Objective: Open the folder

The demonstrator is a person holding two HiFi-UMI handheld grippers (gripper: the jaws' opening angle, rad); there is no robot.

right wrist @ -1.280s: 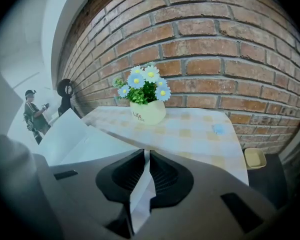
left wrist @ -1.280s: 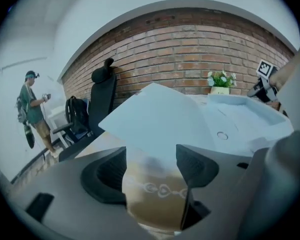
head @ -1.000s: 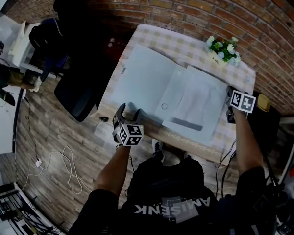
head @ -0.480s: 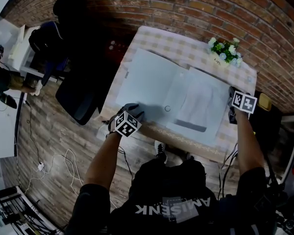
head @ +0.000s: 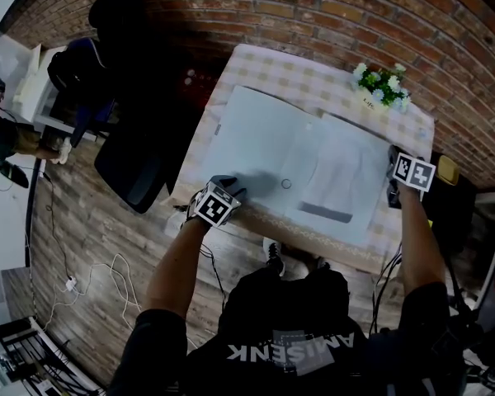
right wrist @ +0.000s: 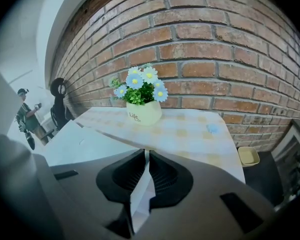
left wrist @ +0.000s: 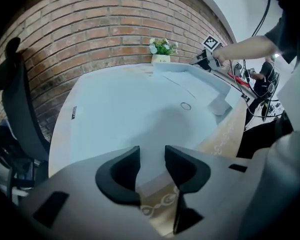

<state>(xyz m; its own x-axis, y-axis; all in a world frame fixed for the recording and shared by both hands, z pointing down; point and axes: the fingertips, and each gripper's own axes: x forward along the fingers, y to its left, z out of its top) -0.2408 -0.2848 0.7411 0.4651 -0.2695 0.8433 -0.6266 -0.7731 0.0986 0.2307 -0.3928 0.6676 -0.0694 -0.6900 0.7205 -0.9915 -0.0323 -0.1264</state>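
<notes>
Progress: the folder lies spread open on the table. Its front cover is turned flat to the left, and the sheets are on show in the right half. By these pictures, the opening looks as good as done.
Left to do: little, it seems, beyond letting go of the right edge and drawing both tools away.
Left hand-held gripper: poised at the near edge of the front cover. Its jaws have just been closing but stand partly apart, and the cover's edge shows in the gap without being pinched.
Right hand-held gripper: clamped on the folder's thin right edge, which stands up between its ribbed pads at the table's right side.
Table: one, under a checked cloth, set against a brick wall.
Chair: one, black, just beside the table's left side.
Folder: one, pale, taking up most of the tabletop.
Hand-held grippers: two, one in each of the person's hands.
Flower pot: one, with small white blooms, at the far right corner, apart from the folder.
</notes>
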